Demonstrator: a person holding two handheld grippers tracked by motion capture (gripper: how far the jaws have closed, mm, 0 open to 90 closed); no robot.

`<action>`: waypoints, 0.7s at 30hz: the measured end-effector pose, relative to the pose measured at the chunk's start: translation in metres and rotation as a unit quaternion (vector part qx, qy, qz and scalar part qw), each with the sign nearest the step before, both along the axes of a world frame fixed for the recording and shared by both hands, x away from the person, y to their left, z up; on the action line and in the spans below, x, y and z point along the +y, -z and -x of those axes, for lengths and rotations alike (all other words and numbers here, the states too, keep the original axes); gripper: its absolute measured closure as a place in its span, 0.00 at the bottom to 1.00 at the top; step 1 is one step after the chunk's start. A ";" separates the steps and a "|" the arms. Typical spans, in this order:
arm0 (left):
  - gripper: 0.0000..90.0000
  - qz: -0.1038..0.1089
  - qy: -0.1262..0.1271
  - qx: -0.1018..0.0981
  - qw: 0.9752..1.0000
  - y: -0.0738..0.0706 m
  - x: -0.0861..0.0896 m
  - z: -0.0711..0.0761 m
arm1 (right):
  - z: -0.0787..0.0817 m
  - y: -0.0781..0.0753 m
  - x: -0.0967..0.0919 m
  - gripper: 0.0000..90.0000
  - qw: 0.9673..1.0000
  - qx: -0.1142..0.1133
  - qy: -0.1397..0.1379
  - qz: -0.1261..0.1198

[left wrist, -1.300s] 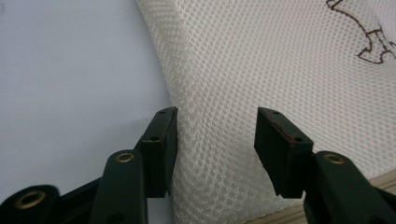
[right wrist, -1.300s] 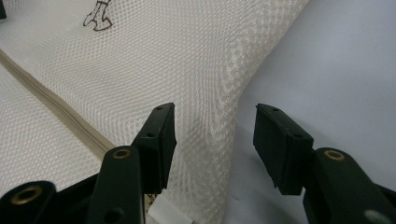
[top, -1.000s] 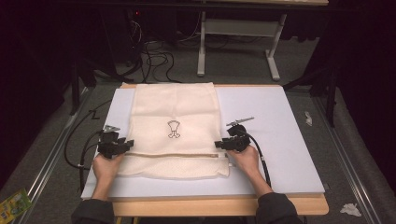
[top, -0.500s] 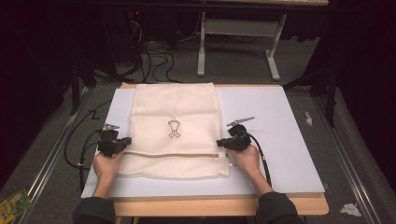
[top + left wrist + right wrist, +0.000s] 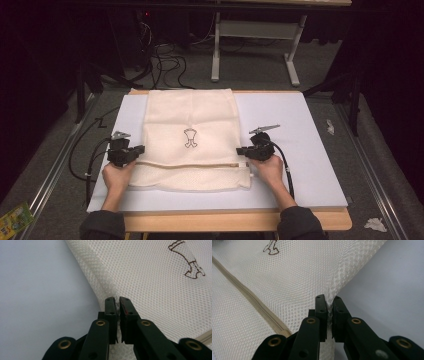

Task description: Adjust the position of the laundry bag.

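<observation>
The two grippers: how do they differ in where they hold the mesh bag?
The left gripper pinches the bag's left edge; the right gripper pinches its right edge. The zipper runs close beside the right gripper, farther from the left. Both are shut on mesh, level with each other.

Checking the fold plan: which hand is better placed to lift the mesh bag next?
Neither: left gripper and right gripper each pinch a side edge of the cream mesh laundry bag, level with each other, so probably both lift together.

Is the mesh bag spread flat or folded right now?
Folded: the mesh bag lies flat, its near part doubled, a zipper seam crossing it.
</observation>
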State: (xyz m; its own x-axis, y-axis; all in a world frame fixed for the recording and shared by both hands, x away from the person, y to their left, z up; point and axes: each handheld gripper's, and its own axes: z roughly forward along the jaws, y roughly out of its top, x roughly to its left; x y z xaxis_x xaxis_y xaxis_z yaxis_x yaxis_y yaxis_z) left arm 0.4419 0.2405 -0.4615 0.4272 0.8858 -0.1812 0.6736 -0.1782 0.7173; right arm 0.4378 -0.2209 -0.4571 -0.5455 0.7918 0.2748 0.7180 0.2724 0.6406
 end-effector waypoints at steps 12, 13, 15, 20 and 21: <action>0.95 0.006 0.022 -0.012 1.000 -0.009 -0.022 -0.005 | 0.006 -0.007 -0.023 0.96 1.000 -0.020 0.021 0.006; 0.95 0.006 0.024 -0.013 1.000 -0.010 -0.023 -0.005 | 0.007 -0.008 -0.026 0.96 0.999 -0.022 0.022 0.006; 0.95 0.010 0.027 -0.014 0.999 -0.011 -0.026 -0.006 | 0.008 -0.008 -0.029 0.96 0.999 -0.023 0.026 0.003; 0.96 0.005 0.034 -0.018 0.999 -0.013 -0.033 -0.007 | 0.009 -0.010 -0.037 0.96 0.999 -0.026 0.031 0.006; 0.96 0.010 0.035 -0.017 0.999 -0.013 -0.036 -0.007 | 0.010 -0.010 -0.038 0.96 0.999 -0.024 0.034 0.005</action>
